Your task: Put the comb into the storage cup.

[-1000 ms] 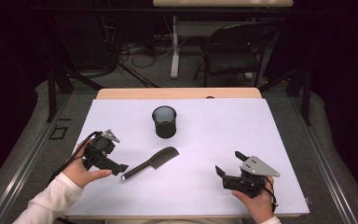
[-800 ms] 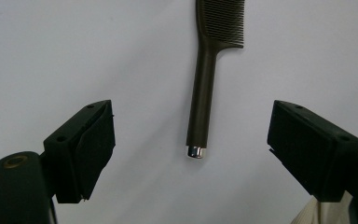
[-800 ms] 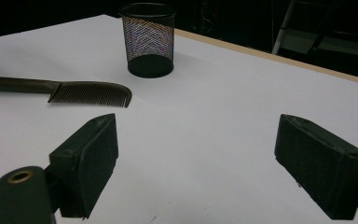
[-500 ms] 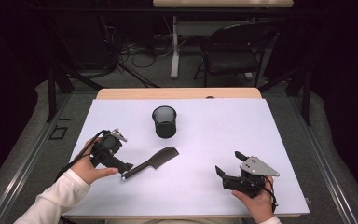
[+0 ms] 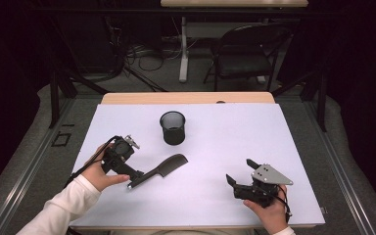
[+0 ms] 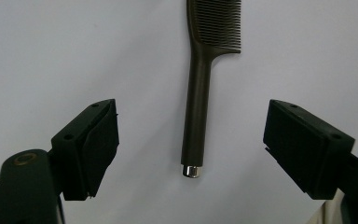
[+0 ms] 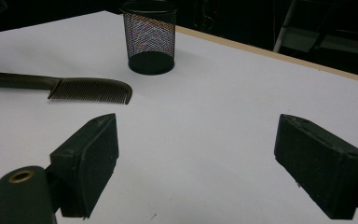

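Looking down from the high view: left gripper (image 5: 136,182) hovering at the handle end of a dark comb (image 5: 161,169), which is lying flat on the white table (image 5: 225,147), slanting up toward a black mesh cup (image 5: 172,127) standing upright farther back. Right gripper (image 5: 240,172) resting well apart at the near right, jaws spread wide, nothing between them.

Seeing more through the left gripper view — comb (image 6: 196,93) handle lying midway between the two black jaws, its small silver end cap pointing toward the camera, teeth running off the top edge; pads standing clear of the handle on both sides, not touching. Jaws having just been closing in, yet still apart, with the handle in the gap.

Showing from the right gripper view what the others are missing — comb (image 7: 74,86) side on, teeth facing the near edge, mesh cup (image 7: 150,37) just behind its toothed end.

No brand, label or lettering readable anywhere.
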Tool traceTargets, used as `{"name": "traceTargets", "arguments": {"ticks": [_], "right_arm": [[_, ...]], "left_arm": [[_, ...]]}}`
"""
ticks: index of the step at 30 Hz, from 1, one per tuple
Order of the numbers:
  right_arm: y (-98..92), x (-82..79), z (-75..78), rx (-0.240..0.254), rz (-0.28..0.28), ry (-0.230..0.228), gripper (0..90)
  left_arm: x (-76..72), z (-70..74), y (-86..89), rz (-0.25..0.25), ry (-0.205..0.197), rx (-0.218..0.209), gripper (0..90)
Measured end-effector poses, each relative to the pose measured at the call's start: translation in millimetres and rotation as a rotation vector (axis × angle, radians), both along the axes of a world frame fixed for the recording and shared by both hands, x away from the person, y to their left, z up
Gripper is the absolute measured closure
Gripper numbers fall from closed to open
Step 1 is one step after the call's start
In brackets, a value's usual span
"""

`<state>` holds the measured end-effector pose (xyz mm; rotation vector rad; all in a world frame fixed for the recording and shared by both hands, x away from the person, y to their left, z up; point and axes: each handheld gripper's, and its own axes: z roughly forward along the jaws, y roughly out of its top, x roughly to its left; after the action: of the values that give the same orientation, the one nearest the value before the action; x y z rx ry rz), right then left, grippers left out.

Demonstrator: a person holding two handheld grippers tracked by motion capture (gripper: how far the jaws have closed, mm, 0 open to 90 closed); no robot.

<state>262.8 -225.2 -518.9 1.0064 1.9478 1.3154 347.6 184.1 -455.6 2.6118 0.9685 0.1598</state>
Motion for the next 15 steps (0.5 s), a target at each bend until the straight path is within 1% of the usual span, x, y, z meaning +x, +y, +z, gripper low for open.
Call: {"name": "traceTargets", "arguments": {"ticks": [1,5,8,12,14,15], "right_arm": [[0.0,0.1,-0.2,-0.001,0.0,0.001,13.5],[0.1,0.0,-0.1,-0.002,0.0,0.004,13.6],[0.4,0.1,-0.3,-0.003,0.002,0.005,13.6],[0.3,0.0,-0.3,-0.004,0.005,0.005,13.6],[0.3,0.1,-0.4,-0.006,0.005,0.005,13.7],[0.3,0.2,-0.4,-0.007,0.006,0.005,13.8]], "left_arm": [[0.4,0.2,-0.4,-0.004,-0.002,0.006,18.1],[2.1,-1.7,-2.5,-0.002,0.001,0.001,18.2],[4.3,-3.4,-4.8,-0.004,0.013,0.01,18.7],[5.4,-5.0,-6.7,0.004,0.02,0.012,18.9],[7.2,-6.3,-8.6,0.004,0.035,0.009,19.2],[7.2,-6.3,-8.6,0.004,0.035,0.009,20.5]]}}
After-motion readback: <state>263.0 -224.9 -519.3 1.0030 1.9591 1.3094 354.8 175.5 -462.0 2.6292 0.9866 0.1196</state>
